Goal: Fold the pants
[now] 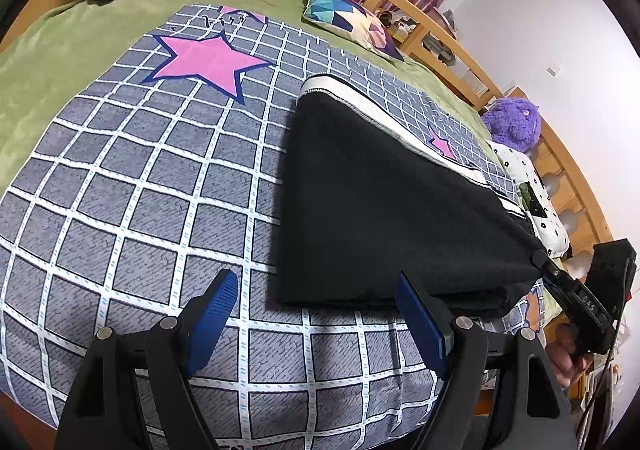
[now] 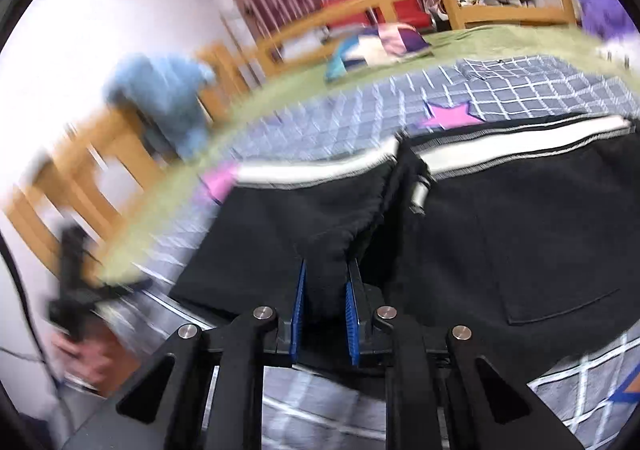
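We have the black pants (image 1: 384, 202) lying on the grid-and-star bedspread (image 1: 132, 186), white side stripe (image 1: 400, 118) toward the headboard. Our right gripper (image 2: 325, 300) pinches a bunched edge of the fabric between narrow blue pads (image 2: 299, 302); the left gripper (image 1: 316, 314) hovers wide and empty beside the near edge. We should lift evenly (the cloth looks thick) and carry the edge across squarely, keeping the layers aligned.

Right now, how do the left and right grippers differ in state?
The left gripper has its jaws wide apart over the checked cover and holds nothing; the right gripper has its jaws pinched on a bunch of the black pants. Both have blue pads.
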Demonstrator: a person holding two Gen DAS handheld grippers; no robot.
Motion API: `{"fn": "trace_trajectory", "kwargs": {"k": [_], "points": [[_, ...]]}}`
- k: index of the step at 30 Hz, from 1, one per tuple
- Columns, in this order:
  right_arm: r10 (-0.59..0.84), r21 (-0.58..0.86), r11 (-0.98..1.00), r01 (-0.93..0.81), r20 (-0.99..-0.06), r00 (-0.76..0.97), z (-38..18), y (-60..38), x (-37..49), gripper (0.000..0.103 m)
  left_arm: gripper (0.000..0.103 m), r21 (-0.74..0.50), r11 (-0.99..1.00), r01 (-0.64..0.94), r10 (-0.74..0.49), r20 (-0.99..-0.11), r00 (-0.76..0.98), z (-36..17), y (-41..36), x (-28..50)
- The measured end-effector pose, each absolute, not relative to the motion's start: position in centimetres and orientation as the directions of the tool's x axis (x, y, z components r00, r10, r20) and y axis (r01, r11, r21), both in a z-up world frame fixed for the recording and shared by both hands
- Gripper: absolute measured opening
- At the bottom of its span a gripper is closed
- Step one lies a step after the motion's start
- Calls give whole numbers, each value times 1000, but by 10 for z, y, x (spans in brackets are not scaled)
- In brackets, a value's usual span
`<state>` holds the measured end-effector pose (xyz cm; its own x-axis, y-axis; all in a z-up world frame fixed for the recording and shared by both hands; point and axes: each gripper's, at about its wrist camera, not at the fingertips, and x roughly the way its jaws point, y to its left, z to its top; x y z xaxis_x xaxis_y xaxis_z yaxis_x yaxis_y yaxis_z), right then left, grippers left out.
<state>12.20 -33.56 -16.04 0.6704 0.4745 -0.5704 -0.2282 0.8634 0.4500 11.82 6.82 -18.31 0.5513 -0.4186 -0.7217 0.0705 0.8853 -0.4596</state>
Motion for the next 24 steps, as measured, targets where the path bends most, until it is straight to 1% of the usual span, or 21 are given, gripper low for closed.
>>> {"fn": "trace_trajectory", "kwargs": {"k": [2, 5, 6, 7, 9, 10, 11, 12, 14, 16, 18, 21, 22, 23, 24], "points": [[453, 416, 880, -227, -596, 664, -163, -332, 121, 21, 79, -466, 882, 68, -422, -719, 552, -182, 70, 121], [392, 330, 919, -213, -730, 560, -197, -316, 132, 27, 79, -462, 884, 64, -418, -722, 551, -182, 70, 125], [381, 313, 925, -216, -761, 525, -209, -313, 134, 27, 79, -457, 887, 61, -412, -725, 552, -183, 70, 126], [381, 306, 925, -227, -760, 527, -210, -312, 133, 27, 79, -452, 890, 60, -407, -729, 551, -184, 70, 128], [400, 315, 916, -247, -733, 550, -200, -317, 130, 34, 79, -447, 893, 58, -403, -734, 547, -187, 70, 132], [416, 333, 909, -249, -710, 568, -192, -322, 129, 44, 79, -445, 894, 55, -400, -737, 544, -190, 70, 134], [426, 351, 904, -245, -680, 597, -185, -326, 131, 56, 79, -442, 895, 50, -397, -742, 540, -192, 70, 137], [426, 359, 902, -238, -659, 620, -180, -330, 134, 60, 79, -442, 896, 49, -397, -745, 536, -194, 70, 139], [406, 360, 909, -212, -643, 649, -173, -334, 151, 60, 79, -440, 897, 53, -399, -750, 528, -197, 68, 143], [377, 343, 921, -186, -657, 653, -173, -335, 171, 60, 79, -427, 902, 64, -393, -751, 531, -196, 66, 145], [332, 333, 935, -125, -692, 641, -182, -339, 203, 60, 79, -410, 909, 74, -382, -751, 539, -194, 65, 148], [362, 401, 914, -60, -742, 564, -204, -342, 252, 60, 79, -395, 915, 86, -374, -747, 549, -191, 67, 154], [378, 414, 908, -54, -759, 529, -210, -338, 264, 57, 79, -393, 915, 87, -373, -747, 550, -190, 67, 156], [397, 408, 910, -79, -797, 456, -220, -331, 278, 48, 79, -394, 915, 87, -374, -747, 550, -190, 67, 160], [377, 360, 925, -120, -832, 408, -225, -322, 289, 37, 79, -394, 915, 87, -374, -748, 548, -189, 66, 163]]}}
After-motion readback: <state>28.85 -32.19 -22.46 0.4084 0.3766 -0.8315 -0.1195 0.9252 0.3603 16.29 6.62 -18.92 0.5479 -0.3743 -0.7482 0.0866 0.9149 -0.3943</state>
